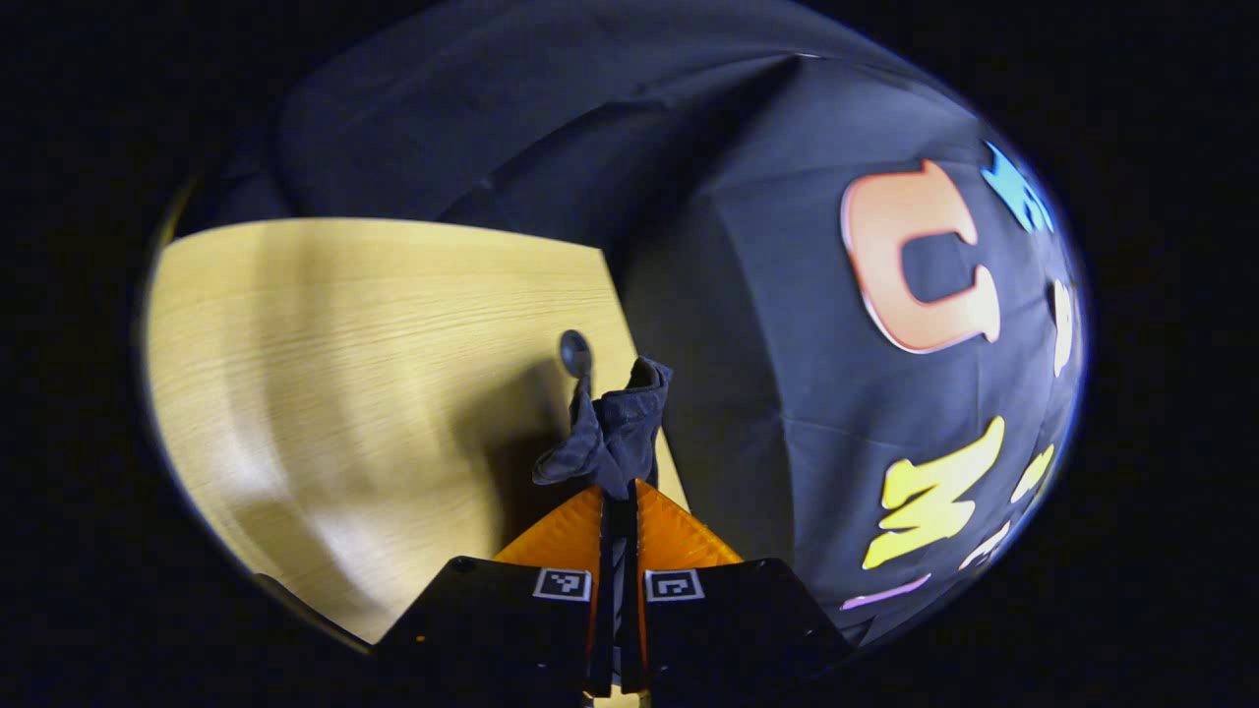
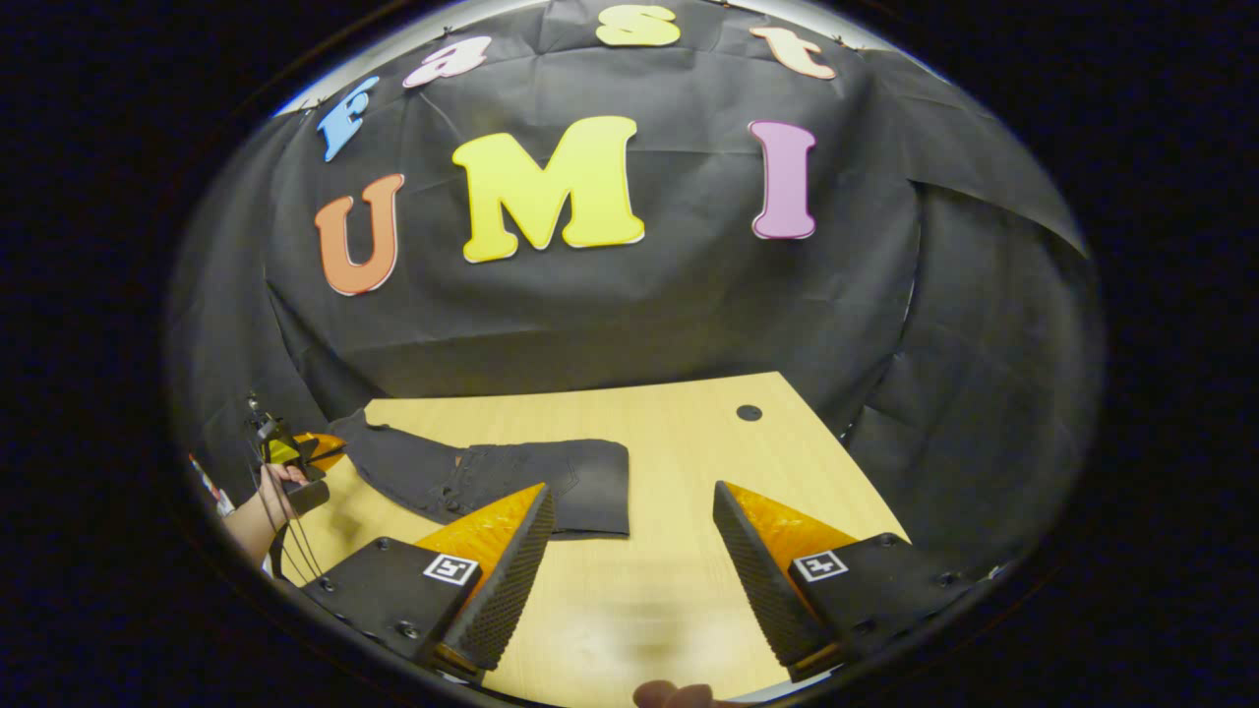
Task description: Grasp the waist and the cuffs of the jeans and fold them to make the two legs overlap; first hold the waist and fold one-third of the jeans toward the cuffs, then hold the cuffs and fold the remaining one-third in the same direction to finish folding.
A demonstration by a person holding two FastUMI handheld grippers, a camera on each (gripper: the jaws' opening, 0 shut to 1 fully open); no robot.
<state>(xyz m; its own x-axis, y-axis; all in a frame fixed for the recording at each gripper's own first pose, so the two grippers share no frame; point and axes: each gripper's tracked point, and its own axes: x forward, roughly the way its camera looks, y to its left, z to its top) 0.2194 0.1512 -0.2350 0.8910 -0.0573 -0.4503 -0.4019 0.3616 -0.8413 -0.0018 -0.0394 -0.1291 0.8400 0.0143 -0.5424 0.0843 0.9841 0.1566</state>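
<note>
In the left gripper view, your left hand-held gripper [image 1: 618,492] is pinched tight on a bunched end of the jeans [image 1: 610,433]; the two fingers stand almost together with the dark cloth squeezed between them. That bunch sticks up just past the fingertips, lifted off the surface [image 1: 374,334]. The surface is pale wood, and a small round dark hole [image 1: 575,352] sits in it just beyond the jeans. Black cloth hangs as the wall [image 1: 748,295] behind and to the side of the surface.

In the right gripper view, your right hand-held gripper [image 2: 634,511] is spread wide and holds nothing; bare surface [image 2: 679,442] lies between its fingers. The jeans [image 2: 511,477] lie flat on the surface, near the inner finger on the picture's left side, the squared end closest to it. From there they stretch away to the far left edge of the surface, where you see the other hand-held gripper [image 2: 313,450] and the hand [image 2: 280,484] holding it. The round hole [image 2: 749,412] is well apart from the jeans, near the far corner of the surface. The black wall [image 2: 610,305] rises right behind the surface.
</note>
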